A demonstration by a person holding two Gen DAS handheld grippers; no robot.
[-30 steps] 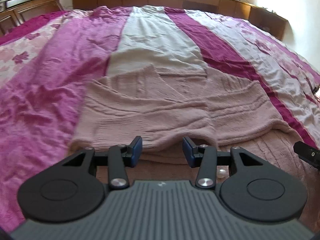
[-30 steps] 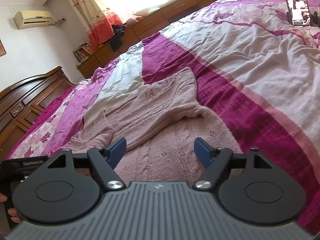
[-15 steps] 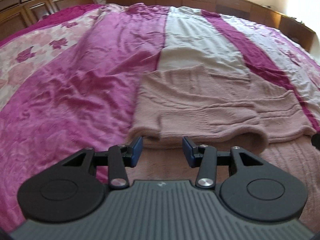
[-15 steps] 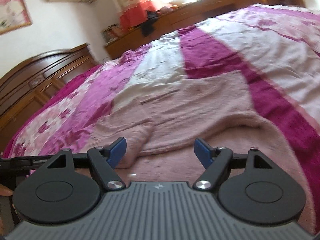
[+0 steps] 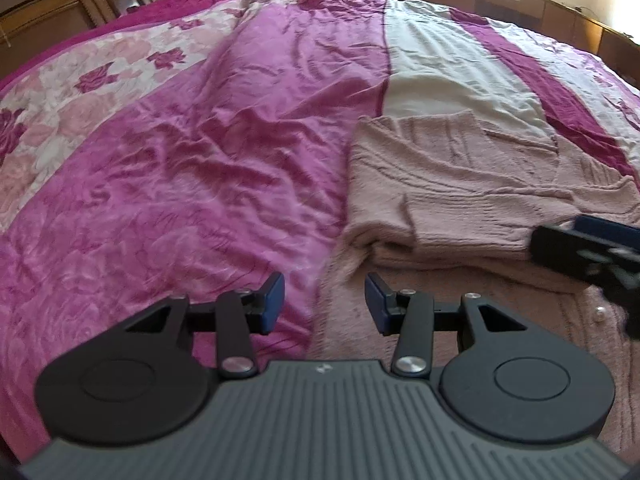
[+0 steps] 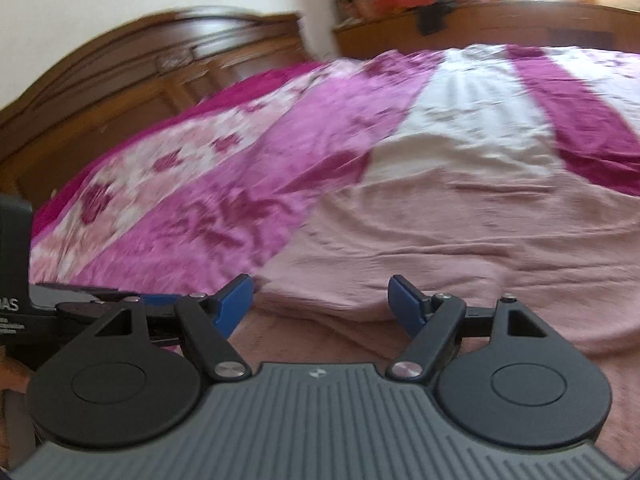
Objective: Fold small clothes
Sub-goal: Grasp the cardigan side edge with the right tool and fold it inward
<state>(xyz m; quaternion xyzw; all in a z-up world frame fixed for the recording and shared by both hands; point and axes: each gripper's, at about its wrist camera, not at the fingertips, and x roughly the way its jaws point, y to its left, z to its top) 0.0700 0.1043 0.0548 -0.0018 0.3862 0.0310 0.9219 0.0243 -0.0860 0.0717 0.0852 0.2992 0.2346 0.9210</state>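
A pink knitted cardigan [image 5: 460, 184] lies on the magenta-and-cream striped bedspread [image 5: 200, 152]; wooden headboard [image 6: 140, 76] behind. Left tongs [image 5: 325, 304] and right tongs [image 6: 321, 304] both gape, empty.

Left tongs [image 5: 324, 303]: blue pads apart, nothing between them, jaws level, pointing forward and slightly down; right tongs [image 6: 320, 303]: pads spread wider than the left's, also holding nothing, jaws level. In the left wrist view the right tongs show at the right edge [image 5: 592, 248], blurred, just beside and slightly ahead of the left; in the right wrist view the left tongs' body sits at the left edge [image 6: 24, 308], close alongside. A sliver of a hand [image 6: 12, 376] shows at the lower left of the right wrist view; too little visible to tell its grip.
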